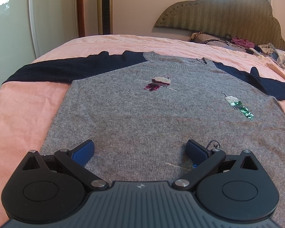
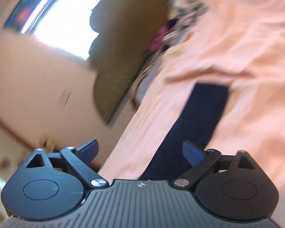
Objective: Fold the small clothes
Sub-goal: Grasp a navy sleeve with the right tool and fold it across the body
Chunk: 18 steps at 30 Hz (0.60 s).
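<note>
Sweater [image 1: 142, 114] flat on pink bed [image 1: 24, 114], left gripper [image 1: 140, 150] fingers released above hem, right gripper [image 2: 140, 150] fingers released over navy sleeve [image 2: 195, 121], blurred.

The left gripper [image 1: 140, 149] points forward and downward, level across its width; its two blue-padded fingers [image 1: 83, 151] stand wide apart, splayed outward on their black linkages, with nothing pinched between them; the right gripper [image 2: 140, 150] is rolled hard to one side, so its view sits steeply tilted and smeared with motion blur; its blue pads [image 2: 192, 152] are likewise spread wide, gripping nothing.
</note>
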Each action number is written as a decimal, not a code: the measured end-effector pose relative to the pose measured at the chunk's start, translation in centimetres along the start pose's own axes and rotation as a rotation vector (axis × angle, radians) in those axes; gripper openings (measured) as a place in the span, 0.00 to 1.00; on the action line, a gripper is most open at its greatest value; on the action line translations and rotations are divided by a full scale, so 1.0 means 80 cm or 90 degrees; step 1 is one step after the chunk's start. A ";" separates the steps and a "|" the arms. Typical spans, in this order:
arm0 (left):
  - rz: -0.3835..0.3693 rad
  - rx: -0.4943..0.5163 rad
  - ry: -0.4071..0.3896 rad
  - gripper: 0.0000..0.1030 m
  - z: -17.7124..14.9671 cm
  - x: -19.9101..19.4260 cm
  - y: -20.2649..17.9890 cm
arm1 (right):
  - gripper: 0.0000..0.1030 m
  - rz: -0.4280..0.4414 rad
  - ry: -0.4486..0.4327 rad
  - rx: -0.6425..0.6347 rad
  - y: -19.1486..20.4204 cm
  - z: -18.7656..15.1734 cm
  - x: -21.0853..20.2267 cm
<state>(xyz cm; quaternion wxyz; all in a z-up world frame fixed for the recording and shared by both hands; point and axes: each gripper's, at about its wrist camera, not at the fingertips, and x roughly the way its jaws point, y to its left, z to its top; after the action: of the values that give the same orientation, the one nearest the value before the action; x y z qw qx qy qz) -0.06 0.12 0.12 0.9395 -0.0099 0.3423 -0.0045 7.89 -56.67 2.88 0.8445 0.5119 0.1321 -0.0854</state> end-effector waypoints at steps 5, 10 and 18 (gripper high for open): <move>0.000 0.002 0.000 1.00 0.000 0.000 -0.001 | 0.79 -0.097 0.004 0.028 -0.045 0.019 0.046; 0.000 0.002 0.000 1.00 0.000 0.000 -0.001 | 0.70 -0.094 -0.002 -0.032 -0.048 0.018 0.072; -0.009 -0.006 -0.003 1.00 0.000 -0.001 0.000 | 0.14 -0.058 0.002 -0.088 -0.022 0.004 0.062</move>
<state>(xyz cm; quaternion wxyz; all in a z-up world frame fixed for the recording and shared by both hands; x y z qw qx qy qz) -0.14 0.12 0.18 0.9402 -0.0164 0.3401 -0.0096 12.17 -57.83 -0.02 0.8729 0.4461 0.1617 -0.1136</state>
